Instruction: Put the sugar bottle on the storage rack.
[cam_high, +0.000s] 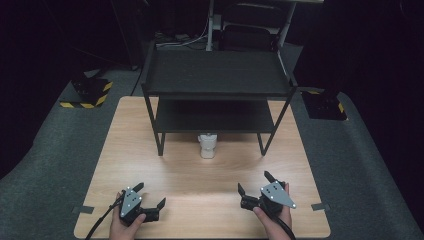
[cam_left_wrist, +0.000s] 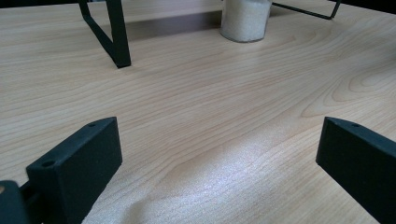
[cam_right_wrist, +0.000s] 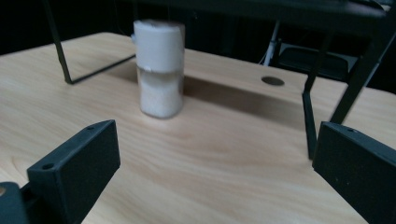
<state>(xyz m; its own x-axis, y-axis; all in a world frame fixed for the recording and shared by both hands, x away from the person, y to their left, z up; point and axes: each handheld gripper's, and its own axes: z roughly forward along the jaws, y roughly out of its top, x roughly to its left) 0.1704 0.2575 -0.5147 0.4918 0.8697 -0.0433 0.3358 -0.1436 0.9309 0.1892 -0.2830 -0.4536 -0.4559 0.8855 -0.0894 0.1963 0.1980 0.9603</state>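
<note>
Two open claws facing a white-capped jar

The jar (cam_high: 207, 145) stands upright on the desk (cam_high: 150, 165) under the black shelf rack's (cam_high: 217, 75) front edge; left claw (cam_high: 150, 199) and right claw (cam_high: 254, 182) gape empty, well apart.

One wooden table (cam_high: 150, 150) is seen, and on it one black shelf rack (cam_high: 217, 75) is counted, made up of two shelves and carried on four legs. One white jar (cam_high: 207, 145) is counted on the tabletop at the front edge of the rack, and two grippers are held near the table's front: one left gripper (cam_high: 149, 197) and one right gripper (cam_high: 254, 183), each with two black jaws set wide apart. Two hands are counted, one to each gripper, and two yellow-and-black striped blocks (cam_high: 90, 92) are counted on the floor
</note>
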